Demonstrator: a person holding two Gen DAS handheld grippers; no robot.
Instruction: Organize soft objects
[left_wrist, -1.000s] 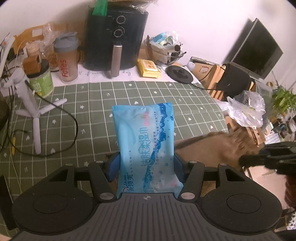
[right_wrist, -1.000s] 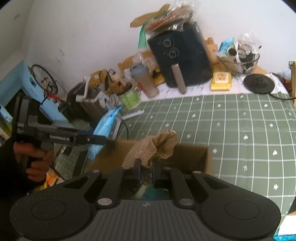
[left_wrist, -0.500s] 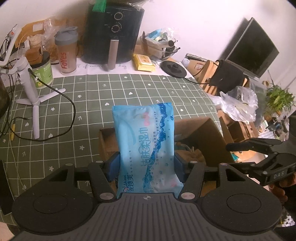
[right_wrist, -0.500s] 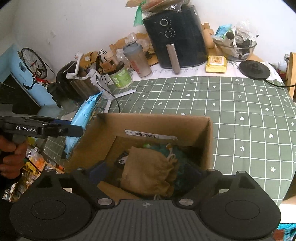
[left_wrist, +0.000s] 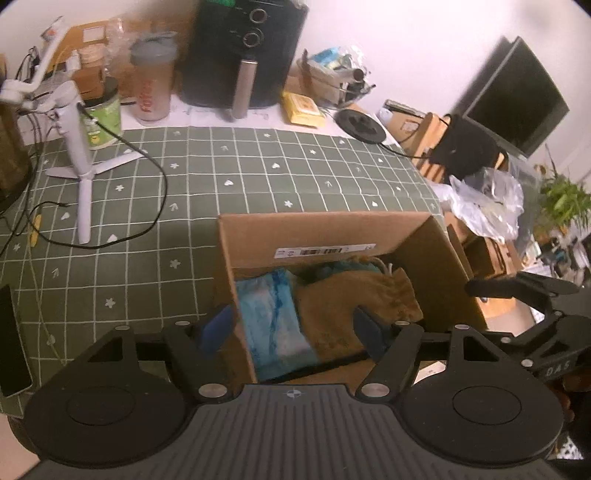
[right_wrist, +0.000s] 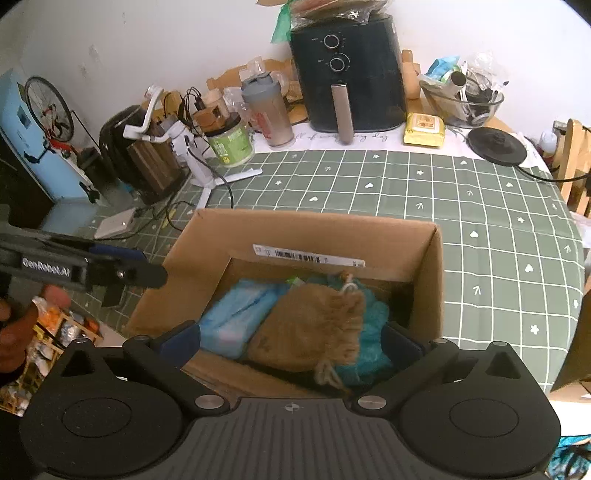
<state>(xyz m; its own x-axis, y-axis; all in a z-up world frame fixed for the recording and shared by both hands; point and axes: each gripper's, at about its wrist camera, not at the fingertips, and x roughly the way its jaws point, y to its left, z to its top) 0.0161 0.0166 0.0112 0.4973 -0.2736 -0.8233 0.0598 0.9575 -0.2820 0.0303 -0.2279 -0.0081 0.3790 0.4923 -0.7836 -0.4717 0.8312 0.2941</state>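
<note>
- Cardboard box: 1, directly ahead of both tools.
- Soft items inside it: 3 — blue wipes pack, brown burlap pouch, teal mesh item.
- Grippers: 2.
- Yellow wipes pack: 1, far ahead.

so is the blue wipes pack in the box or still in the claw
In the box. The blue wipes pack lies inside the cardboard box beside the brown pouch; the left claw has just been opening, nothing between its pads.
</note>
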